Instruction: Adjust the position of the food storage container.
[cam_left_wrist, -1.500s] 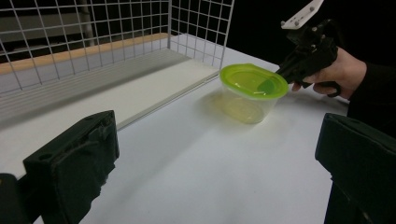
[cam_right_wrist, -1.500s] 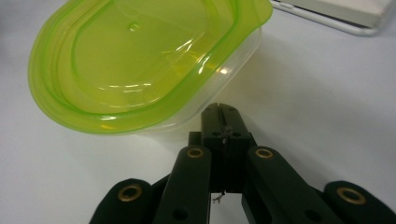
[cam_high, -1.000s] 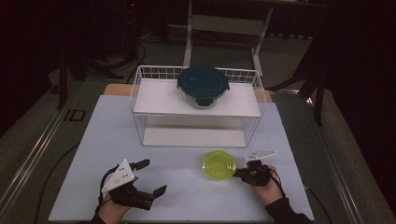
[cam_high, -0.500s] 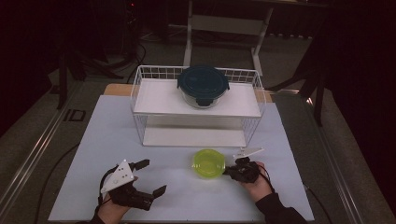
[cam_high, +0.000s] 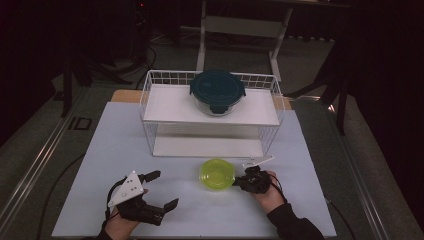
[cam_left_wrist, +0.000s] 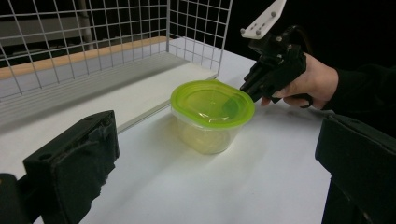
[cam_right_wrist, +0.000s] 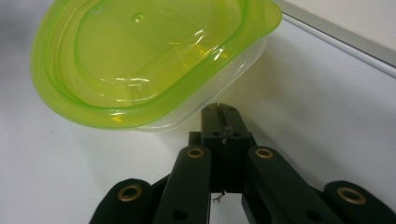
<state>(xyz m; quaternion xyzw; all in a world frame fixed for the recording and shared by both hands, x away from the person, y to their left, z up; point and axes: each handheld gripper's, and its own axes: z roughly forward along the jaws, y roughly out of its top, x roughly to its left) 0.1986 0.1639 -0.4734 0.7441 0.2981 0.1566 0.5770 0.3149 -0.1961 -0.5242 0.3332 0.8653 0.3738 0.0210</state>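
right claw (cam_high: 241, 181): pressed together, nudging the tub (cam_high: 216, 173) just ahead | left claw (cam_high: 159, 190): spread, idle | progress: tub being slid; rack (cam_high: 150, 100) placement not yet done

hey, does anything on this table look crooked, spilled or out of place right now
Nothing is spilled or broken. One oddity: the green lid of the small clear tub looks uneven, its rim wavy rather than flat. The closed right gripper is pressed against the tub's side. The dark-lidded glass container sits squarely on the wire rack.
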